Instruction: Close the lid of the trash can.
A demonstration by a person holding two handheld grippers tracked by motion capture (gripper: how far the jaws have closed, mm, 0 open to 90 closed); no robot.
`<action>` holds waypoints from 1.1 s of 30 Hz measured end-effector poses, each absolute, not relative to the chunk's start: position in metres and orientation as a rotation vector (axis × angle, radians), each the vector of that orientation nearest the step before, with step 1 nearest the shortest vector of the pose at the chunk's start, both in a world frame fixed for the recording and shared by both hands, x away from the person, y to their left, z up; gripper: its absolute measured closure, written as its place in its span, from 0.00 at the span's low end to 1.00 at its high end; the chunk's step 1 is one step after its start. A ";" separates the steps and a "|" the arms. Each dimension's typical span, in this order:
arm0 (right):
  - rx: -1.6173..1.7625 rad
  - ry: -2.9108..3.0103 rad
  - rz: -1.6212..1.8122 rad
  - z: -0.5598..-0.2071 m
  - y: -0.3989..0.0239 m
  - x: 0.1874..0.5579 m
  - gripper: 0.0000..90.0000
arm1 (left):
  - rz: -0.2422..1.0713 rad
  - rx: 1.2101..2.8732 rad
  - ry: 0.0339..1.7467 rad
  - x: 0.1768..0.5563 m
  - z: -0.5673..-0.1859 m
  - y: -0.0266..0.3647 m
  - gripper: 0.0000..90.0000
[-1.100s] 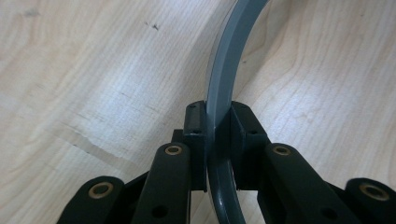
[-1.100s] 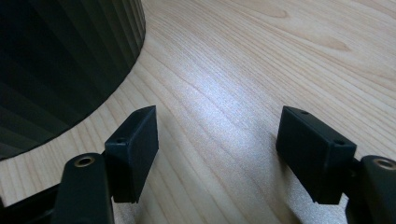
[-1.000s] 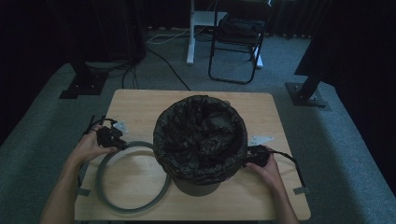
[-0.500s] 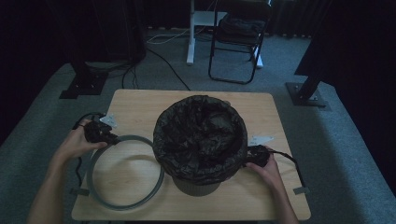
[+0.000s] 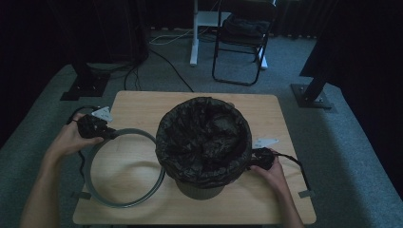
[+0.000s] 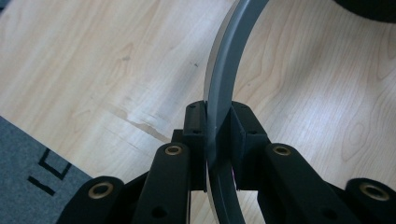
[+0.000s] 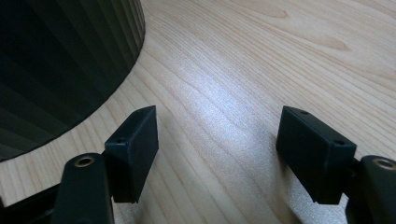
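High view first: on the table [image 5: 142,102], same layout as a second ago for the largest things. Bin [image 5: 199,190] planted mid-table, unmoved, with the black liner [image 5: 204,137] draped over its rim and sagging inside. No change there.

Different for the grey ring [image 5: 123,205]. Earlier lying flat, low on the table to the left of the bin; now shifted away from the person and a little leftward, raised at its far-left edge, near edge apparently low at the table's front. Close beside the bin's left flank, contact not clear. Judged as the start of carrying the ring over to press down on the bin's rim and trap the liner; lift only begun, ring nowhere near over the rim yet.

Left gripper [image 5: 107,133] risen with its hand since the earlier frame. In the left gripper view, left gripper [image 6: 218,121] pinching the ring's [image 6: 229,56] thin band firmly between both pads, wood below.

Right gripper [image 5: 254,159] parked at the bin's right base, same spot as before. In the right gripper view, spread wide [image 7: 217,140] with nothing between, ribbed bin wall [image 7: 60,60] just to one side.
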State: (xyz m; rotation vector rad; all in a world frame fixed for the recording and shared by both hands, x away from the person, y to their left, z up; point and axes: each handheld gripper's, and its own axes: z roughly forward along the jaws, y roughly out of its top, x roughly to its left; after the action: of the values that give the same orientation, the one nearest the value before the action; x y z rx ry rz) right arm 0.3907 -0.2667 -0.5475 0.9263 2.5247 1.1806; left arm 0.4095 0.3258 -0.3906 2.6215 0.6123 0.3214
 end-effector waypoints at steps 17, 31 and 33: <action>0.926 2.525 1.181 -0.547 -0.267 0.391 0.32 | 0.376 2.586 0.568 0.403 -0.351 0.328 0.87; 0.927 2.525 1.181 -0.547 -0.267 0.391 0.32 | 0.430 2.542 0.550 0.396 -0.325 0.335 0.87; 0.927 2.525 1.181 -0.547 -0.267 0.391 0.32 | 0.439 2.543 0.545 0.395 -0.321 0.336 0.87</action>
State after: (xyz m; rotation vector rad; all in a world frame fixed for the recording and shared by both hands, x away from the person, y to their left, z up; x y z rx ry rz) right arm 0.3908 -0.2668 -0.5475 0.9268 2.5248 1.1813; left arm 0.3946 0.3361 -0.3207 2.5431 0.5453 0.4386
